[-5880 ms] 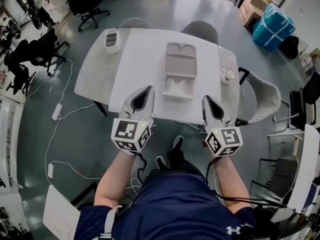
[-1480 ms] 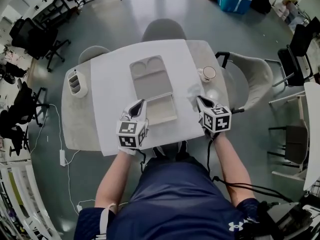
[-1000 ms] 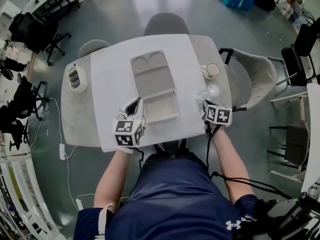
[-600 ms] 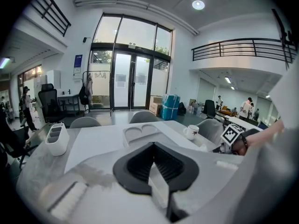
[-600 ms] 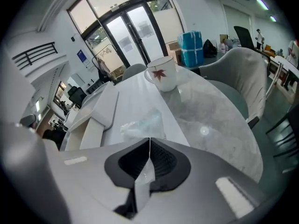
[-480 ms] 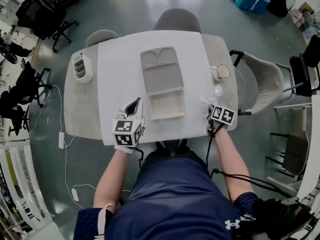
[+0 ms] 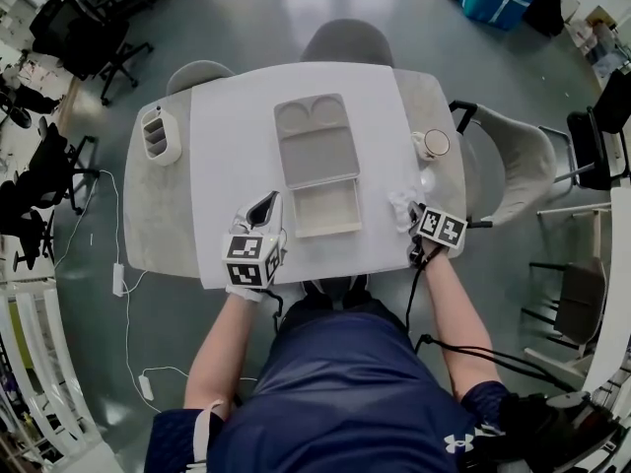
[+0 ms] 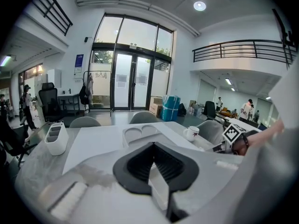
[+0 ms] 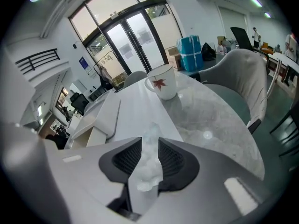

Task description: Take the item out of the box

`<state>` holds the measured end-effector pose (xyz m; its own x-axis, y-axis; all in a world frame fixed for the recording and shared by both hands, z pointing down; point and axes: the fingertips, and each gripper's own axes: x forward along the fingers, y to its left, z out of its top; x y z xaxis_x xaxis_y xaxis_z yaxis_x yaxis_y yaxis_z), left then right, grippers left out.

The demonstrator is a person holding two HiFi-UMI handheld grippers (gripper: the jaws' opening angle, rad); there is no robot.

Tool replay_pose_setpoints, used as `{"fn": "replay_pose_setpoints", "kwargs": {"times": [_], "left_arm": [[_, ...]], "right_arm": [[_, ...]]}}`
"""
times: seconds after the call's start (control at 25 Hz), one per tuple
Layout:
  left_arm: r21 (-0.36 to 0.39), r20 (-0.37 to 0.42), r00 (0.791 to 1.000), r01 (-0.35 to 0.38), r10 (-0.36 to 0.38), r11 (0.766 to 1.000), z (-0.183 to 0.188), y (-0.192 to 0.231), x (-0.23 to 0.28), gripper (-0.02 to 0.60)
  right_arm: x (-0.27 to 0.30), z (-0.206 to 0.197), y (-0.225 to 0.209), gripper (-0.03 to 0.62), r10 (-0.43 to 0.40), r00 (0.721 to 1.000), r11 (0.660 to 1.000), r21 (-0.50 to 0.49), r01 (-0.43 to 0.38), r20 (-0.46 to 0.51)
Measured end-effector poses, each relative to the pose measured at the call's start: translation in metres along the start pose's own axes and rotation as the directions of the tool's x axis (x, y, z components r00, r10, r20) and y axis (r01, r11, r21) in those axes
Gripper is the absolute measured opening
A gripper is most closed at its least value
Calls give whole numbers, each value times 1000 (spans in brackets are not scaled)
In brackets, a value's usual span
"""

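Item (image 9: 149,166) and box (image 7: 317,156) rest on a wide white table (image 7: 227,156). The pale box lies mid-table with its lid flung back and its tray bare. The left gripper (image 7: 265,202) hovers by the tray's near left corner, jaws together on nothing. The right gripper (image 7: 411,214) has just been opening its jaws; they stand wide. A white mug (image 7: 431,144) sits beyond. The crumpled clear item lies on the table between those parted jaws, right of the box.
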<state>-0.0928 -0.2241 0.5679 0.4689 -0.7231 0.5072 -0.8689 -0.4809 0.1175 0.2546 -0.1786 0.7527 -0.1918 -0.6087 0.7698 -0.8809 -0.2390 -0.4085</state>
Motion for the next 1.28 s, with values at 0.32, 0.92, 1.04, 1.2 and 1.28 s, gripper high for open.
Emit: {"fn": "replay_pose_setpoints", "kwargs": {"times": [0.32, 0.92, 1.04, 1.2, 1.28], "left_arm": [[15, 45, 999, 18, -19, 1000, 20, -7, -1, 2], [35, 325, 946, 8, -19, 999, 139, -16, -64, 2], [49, 387, 922, 8, -26, 999, 164, -20, -84, 2], [68, 474, 880, -5, -28, 998, 195, -25, -112, 2], [75, 516, 856, -19, -23, 997, 211, -26, -126, 2]], "right_arm": [[-49, 62, 3, 104, -46, 966, 999, 7, 46, 255], [-199, 180, 227, 92, 427, 737, 863, -479, -161, 523], [-231, 185, 270, 91, 513, 669, 801, -580, -149, 537], [-265, 191, 310, 87, 590, 587, 747, -650, -136, 555], [-281, 193, 324, 81, 617, 551, 728, -674, -126, 563]]}}
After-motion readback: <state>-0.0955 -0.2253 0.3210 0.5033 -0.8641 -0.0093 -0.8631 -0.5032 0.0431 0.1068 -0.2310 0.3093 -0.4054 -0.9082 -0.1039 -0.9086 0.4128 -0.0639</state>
